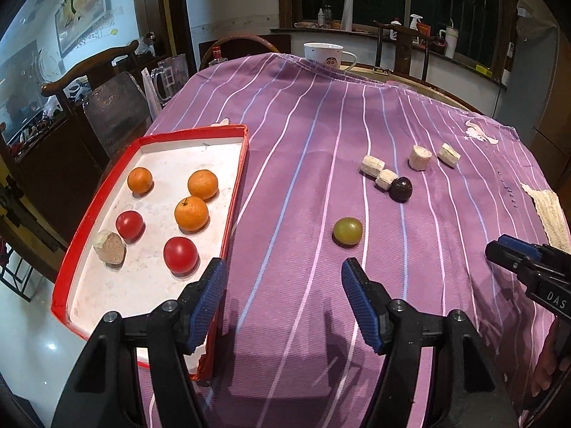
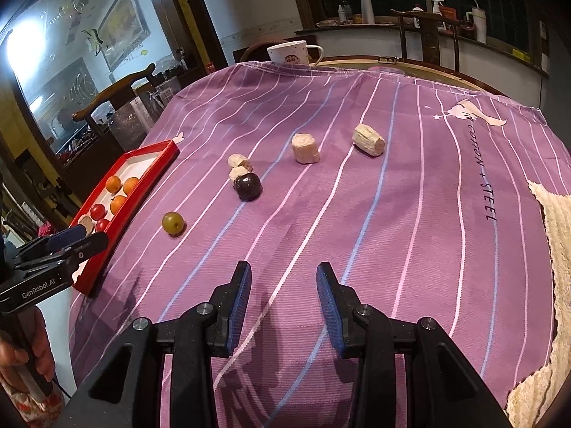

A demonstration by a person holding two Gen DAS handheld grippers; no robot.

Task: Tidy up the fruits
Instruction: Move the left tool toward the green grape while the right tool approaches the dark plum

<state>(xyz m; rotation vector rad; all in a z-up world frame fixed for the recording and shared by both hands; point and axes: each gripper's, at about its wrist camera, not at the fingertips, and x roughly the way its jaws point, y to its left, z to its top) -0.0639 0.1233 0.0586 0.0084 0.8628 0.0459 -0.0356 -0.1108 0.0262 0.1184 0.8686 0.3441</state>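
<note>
A red-rimmed white tray [image 1: 192, 132] at the left holds three oranges [image 1: 191, 213], two red tomatoes [image 1: 180, 254] and a pale chunk [image 1: 110, 250]. On the purple striped cloth lie a green fruit [image 1: 348, 230], a dark purple fruit [image 1: 400, 189] and several pale chunks [image 1: 371, 166]. My left gripper [image 1: 283, 274] hovers open by the tray's right rim, nothing between its blue pads. My right gripper [image 2: 283, 271] is open over bare cloth; the green fruit [image 2: 173, 223] and dark fruit [image 2: 248, 186] lie ahead to its left. The left gripper [image 2: 89, 237] shows beside the tray [image 2: 158, 173].
A cream towel [image 2: 556, 232] hangs over the cloth's right edge. A white mug [image 2: 292, 52] stands at the far table edge. Wooden chairs [image 1: 89, 60] and cluttered shelves surround the table. The tray overhangs the table's left side.
</note>
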